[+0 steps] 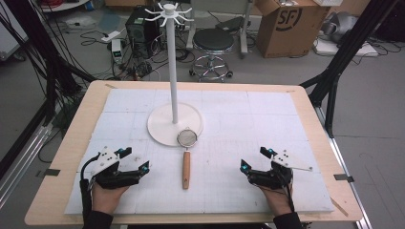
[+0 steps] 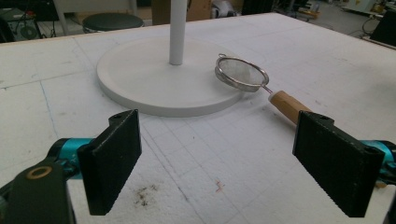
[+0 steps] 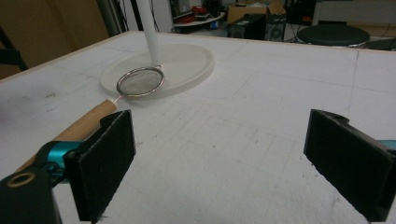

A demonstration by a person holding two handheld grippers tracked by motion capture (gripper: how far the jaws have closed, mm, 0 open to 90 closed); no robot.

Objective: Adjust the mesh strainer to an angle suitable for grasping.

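Note:
A small metal mesh strainer (image 1: pixel 187 138) with a wooden handle (image 1: pixel 186 170) lies in the middle of the white mat, its bowl resting on the rim of the white stand's round base (image 1: pixel 162 129). The stand's pole (image 1: pixel 173 71) rises to a crown of hooks (image 1: pixel 169 12). My left gripper (image 1: pixel 135 159) sits open at the near left, a hand's width left of the handle; its view has the strainer (image 2: pixel 241 73) ahead right. My right gripper (image 1: pixel 256 159) stands open at the near right, with the strainer (image 3: pixel 140 81) ahead left. Nothing is between either pair of jaws.
The white foam mat (image 1: pixel 239 124) covers a wooden table (image 1: pixel 71 143). Beyond the far edge stand a black stool (image 1: pixel 213 43), a cardboard box (image 1: pixel 291 24), a computer case (image 1: pixel 141 26) and loose cables. Black frame legs (image 1: pixel 334 71) flank the table.

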